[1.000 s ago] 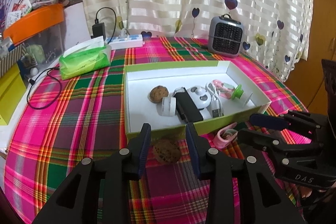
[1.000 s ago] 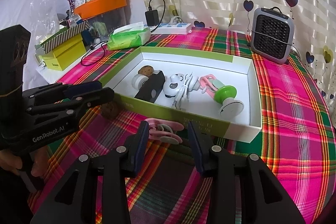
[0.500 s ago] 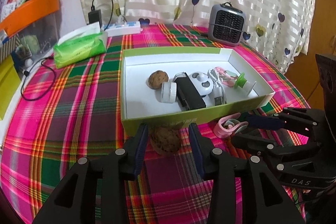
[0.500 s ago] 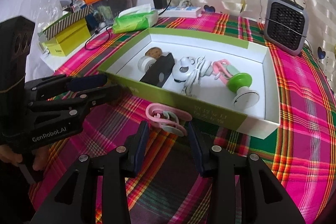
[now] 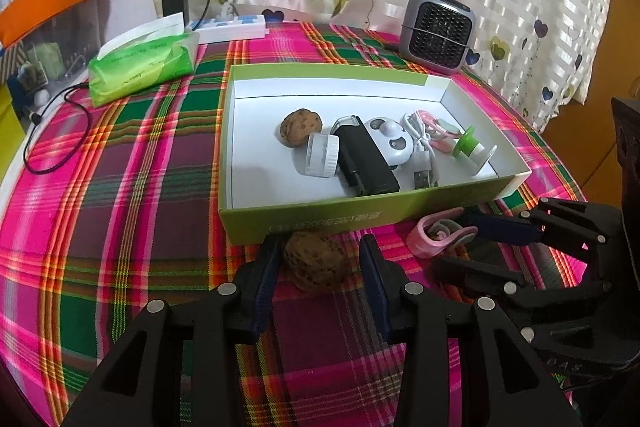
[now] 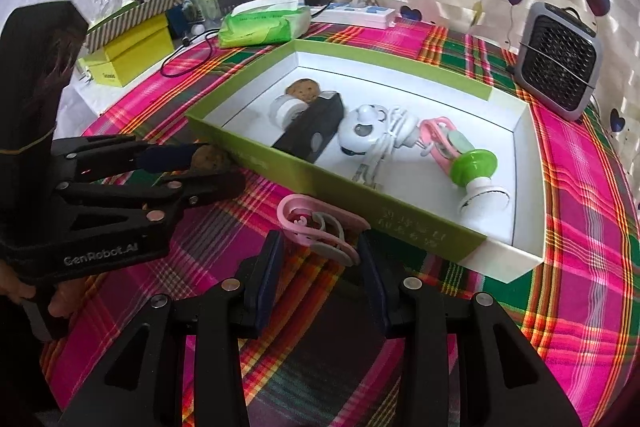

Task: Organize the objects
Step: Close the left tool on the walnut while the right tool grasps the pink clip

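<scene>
Through my left camera, my left gripper (image 5: 318, 269) straddles a walnut (image 5: 316, 259) on the cloth (image 5: 120, 187) before the box (image 5: 360, 219), jaws closing, not yet gripping; through my right camera, my right gripper (image 6: 320, 261) stands half-open around a pink clip (image 6: 316, 227) beside that box.

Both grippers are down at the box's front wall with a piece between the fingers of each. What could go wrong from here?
1. The walnut sits between the left gripper's closing fingers, hard against the green box; being round, it may roll out.
2. The pink clip is thin and springy; the right gripper could pinch only an edge.
3. Either lift may catch the box wall.
</scene>
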`<control>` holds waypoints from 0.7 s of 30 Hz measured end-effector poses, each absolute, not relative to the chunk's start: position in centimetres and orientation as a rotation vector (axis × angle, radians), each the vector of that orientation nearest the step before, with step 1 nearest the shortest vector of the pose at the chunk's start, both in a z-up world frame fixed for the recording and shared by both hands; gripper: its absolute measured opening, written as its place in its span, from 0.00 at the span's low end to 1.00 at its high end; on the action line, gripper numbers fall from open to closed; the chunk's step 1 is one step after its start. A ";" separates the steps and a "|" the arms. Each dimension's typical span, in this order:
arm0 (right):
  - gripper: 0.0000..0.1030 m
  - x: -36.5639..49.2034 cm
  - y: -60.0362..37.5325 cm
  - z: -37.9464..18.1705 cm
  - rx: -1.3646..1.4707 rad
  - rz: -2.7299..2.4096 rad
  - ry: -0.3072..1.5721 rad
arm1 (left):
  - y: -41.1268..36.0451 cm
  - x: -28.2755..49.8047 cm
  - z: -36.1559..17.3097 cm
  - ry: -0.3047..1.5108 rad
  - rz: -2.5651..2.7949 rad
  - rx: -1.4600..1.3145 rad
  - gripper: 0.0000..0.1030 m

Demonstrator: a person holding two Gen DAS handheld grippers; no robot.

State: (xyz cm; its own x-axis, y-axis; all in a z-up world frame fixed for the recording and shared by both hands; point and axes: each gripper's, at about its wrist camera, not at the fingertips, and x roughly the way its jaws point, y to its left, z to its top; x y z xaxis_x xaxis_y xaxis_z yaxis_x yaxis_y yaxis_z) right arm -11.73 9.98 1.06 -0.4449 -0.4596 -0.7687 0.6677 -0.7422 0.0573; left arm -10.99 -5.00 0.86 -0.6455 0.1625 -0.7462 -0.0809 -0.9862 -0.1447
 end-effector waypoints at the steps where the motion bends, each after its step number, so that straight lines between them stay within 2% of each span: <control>1: 0.39 -11.5 9.9 1.1 1.056 -2.174 0.331 | -5.1 -10.9 0.9 -0.162 2.729 -1.248 0.31; 9: 0.39 -9.1 10.3 2.0 0.977 -2.124 0.344 | -5.7 -10.9 1.0 -0.200 2.745 -1.237 0.29; 21: 0.37 -12.0 9.4 1.0 1.032 -2.157 0.422 | -5.7 -10.8 1.0 -0.196 2.743 -1.235 0.29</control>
